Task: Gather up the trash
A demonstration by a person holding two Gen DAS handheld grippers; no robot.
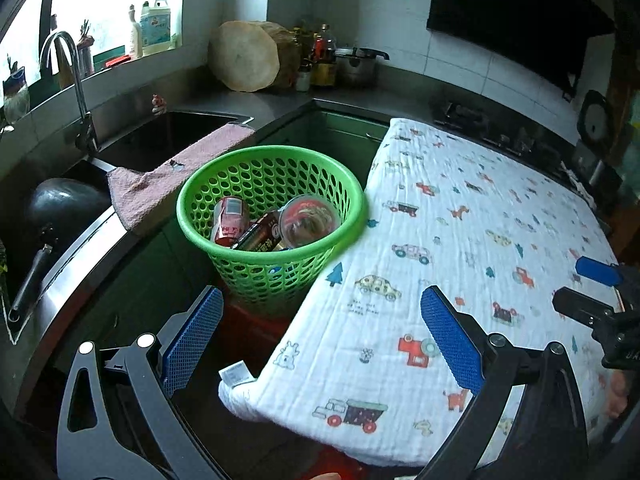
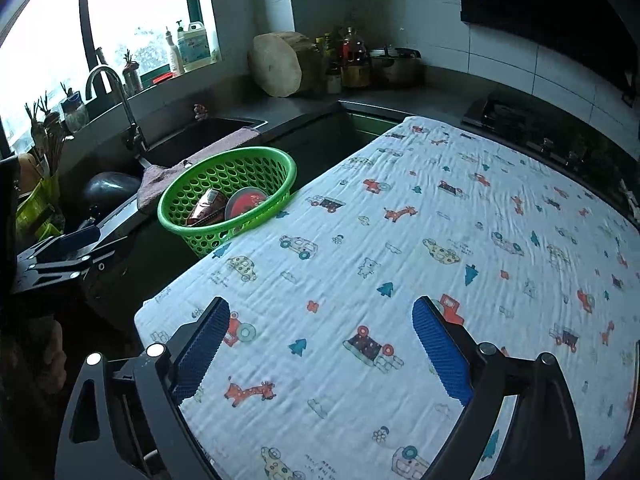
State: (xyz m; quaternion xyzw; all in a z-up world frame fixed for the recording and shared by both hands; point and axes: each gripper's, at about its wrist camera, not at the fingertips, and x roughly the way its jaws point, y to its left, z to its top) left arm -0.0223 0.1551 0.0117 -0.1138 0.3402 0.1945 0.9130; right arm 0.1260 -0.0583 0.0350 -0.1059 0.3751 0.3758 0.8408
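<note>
At far left a sink (image 1: 168,140) sat under a pink towel (image 1: 160,184), and beside it a green basket (image 1: 224,272) held the trash: a red can (image 1: 230,220), a dark packet (image 1: 260,236) and a clear cup (image 1: 308,220). The left hand-held gripper (image 1: 320,332) hung released, nothing between its pads, over the cloth-covered desk (image 1: 460,208) edge. Further right, the right hand-held gripper (image 2: 320,344) stood wide and empty above the cloth

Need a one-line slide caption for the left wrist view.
Open left gripper faces a green basket holding a red can and other trash, beside a printed cloth.
</note>
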